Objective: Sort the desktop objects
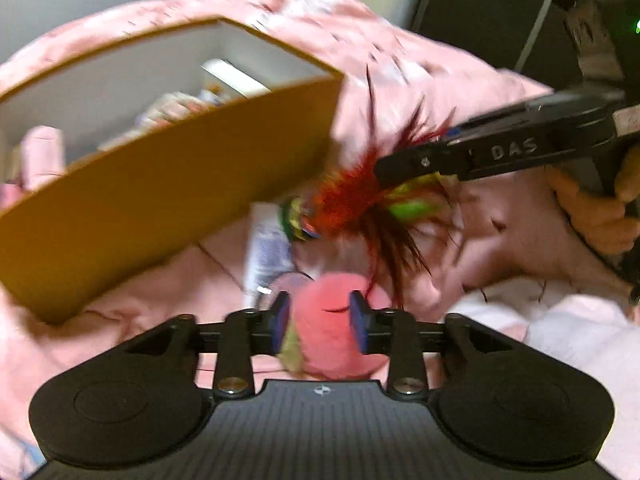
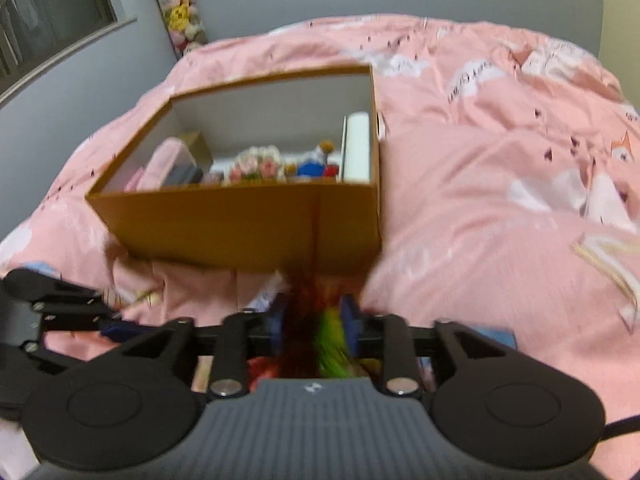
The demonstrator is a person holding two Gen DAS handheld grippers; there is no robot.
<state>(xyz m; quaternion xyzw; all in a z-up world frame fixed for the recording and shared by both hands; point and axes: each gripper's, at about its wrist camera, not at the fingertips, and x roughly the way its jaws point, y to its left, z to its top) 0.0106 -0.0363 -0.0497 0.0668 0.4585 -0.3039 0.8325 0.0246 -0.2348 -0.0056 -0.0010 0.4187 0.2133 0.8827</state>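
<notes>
Left: an open cardboard box (image 2: pixel 240 220), partly filled with small items, is set on a pink quilt (image 2: pixel 500 160). Centre: a pink fluffy ball (image 1: pixel 322 332) is clasped between the pads of the left gripper (image 1: pixel 320 322). Right: a red and green feather toy (image 1: pixel 360 200), lying just before the box, is pinched by the right gripper (image 2: pixel 314 324), with feathers seen between its pads.

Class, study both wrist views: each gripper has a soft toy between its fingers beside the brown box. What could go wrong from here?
1. The pink pompom may slip from the left gripper.
2. The feather toy in the right gripper trails loose plumes that could snag the cardboard box rim.
</notes>
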